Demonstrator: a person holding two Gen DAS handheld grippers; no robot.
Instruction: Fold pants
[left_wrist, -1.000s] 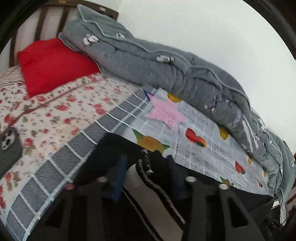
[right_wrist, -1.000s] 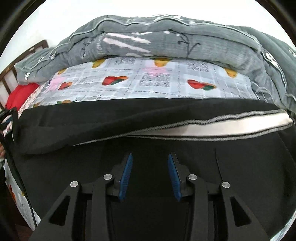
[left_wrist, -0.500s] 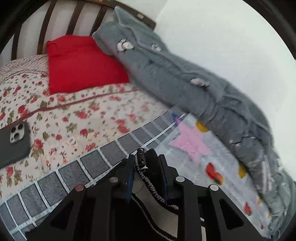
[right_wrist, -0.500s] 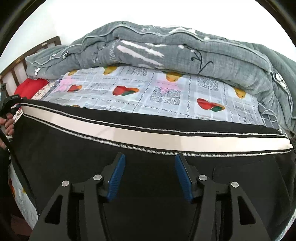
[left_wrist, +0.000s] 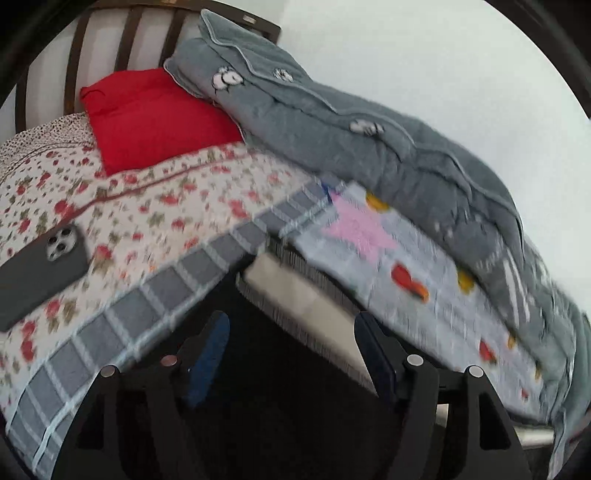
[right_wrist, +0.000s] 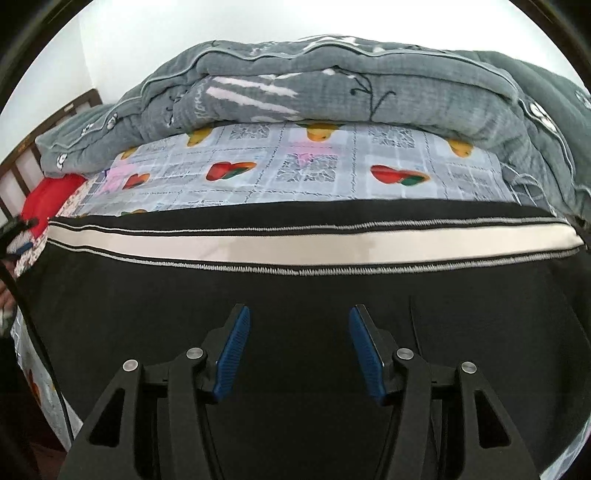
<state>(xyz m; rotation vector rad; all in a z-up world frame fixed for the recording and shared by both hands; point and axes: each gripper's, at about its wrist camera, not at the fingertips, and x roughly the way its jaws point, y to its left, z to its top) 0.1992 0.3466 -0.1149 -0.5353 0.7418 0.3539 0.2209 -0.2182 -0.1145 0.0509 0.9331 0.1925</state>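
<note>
The fingers (right_wrist: 233, 354) of both the right gripper (right_wrist: 299, 350) and left gripper (left_wrist: 291, 347) are standing wide apart, gripping nothing, hovering over the black pants (right_wrist: 295, 295) lying flat across the bed (right_wrist: 295, 173), white side stripe (right_wrist: 314, 243) showing.

Taking the black pants (right_wrist: 295, 295) as landmark: beyond their white-striped far edge lies a bare band of fruit-print sheet (right_wrist: 332, 173), passable for a gripper. Past that band the heaped grey quilt (right_wrist: 332, 85) walls off the back and wraps round the right end. Off the pants' left end, a phone (left_wrist: 40, 269) lies on the floral cover (left_wrist: 155, 206), with a red pillow (left_wrist: 155, 118) further back against the headboard (left_wrist: 125, 40).
</note>
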